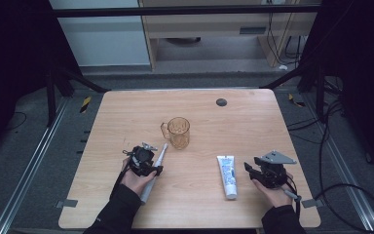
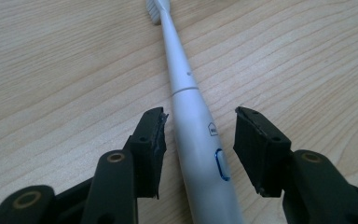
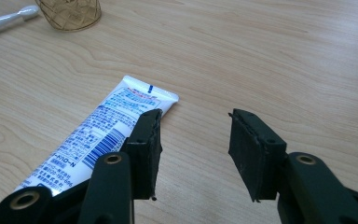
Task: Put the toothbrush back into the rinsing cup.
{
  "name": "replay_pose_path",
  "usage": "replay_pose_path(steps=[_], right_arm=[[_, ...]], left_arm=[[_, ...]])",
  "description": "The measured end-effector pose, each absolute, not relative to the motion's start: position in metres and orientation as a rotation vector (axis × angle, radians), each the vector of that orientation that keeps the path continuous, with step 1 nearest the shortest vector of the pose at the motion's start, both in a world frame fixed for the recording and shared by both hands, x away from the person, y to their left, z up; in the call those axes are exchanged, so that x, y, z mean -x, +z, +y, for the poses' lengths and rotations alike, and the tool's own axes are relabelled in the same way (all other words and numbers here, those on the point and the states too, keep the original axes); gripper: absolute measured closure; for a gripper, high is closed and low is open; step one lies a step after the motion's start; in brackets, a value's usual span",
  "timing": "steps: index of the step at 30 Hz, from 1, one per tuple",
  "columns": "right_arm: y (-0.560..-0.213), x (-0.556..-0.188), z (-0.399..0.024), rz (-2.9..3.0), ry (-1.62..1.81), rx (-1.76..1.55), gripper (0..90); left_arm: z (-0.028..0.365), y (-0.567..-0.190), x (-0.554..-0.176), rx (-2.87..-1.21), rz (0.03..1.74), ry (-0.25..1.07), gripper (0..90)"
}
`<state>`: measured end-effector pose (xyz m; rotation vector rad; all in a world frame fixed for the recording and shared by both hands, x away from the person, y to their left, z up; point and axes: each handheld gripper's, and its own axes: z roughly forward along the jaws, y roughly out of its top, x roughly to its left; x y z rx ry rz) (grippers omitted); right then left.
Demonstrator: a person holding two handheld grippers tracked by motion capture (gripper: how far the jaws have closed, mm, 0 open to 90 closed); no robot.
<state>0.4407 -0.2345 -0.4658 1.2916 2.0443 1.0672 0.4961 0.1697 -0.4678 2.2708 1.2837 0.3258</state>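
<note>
A white electric toothbrush [image 1: 159, 155] lies on the wooden table [image 1: 126, 117], its head pointing toward an amber transparent cup [image 1: 178, 131]. My left gripper [image 1: 148, 165] is low over the handle. In the left gripper view the handle [image 2: 182, 70] runs between the jaws of the left gripper [image 2: 199, 126], with a small gap on each side, so the gripper is open. A white toothpaste tube [image 1: 228, 175] lies at the right front. My right gripper [image 1: 253, 173] rests just right of it, open. In the right gripper view the tube [image 3: 116, 121] lies left of the right gripper [image 3: 195, 126], with bare table between the jaws.
A small dark round disc [image 1: 221, 102] sits near the table's far edge. The cup's base [image 3: 70, 14] and the toothbrush head [image 3: 4, 21] appear at the top left of the right gripper view. Bare wood stretches behind the cup and between the two hands.
</note>
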Motion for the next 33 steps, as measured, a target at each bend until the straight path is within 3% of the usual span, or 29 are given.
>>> replay_pose_path(steps=[21, 33], right_arm=[[-0.464, -0.441, -0.231, 2.060, 1.058, -1.277, 55.7], [-0.465, -0.441, -0.230, 2.066, 1.055, -1.282, 56.6]], left_arm=[[0.168, -0.475, -0.508, -2.287, 1.331, 0.286, 56.8], [0.170, -0.475, -0.509, -2.273, 1.361, 0.283, 65.7]])
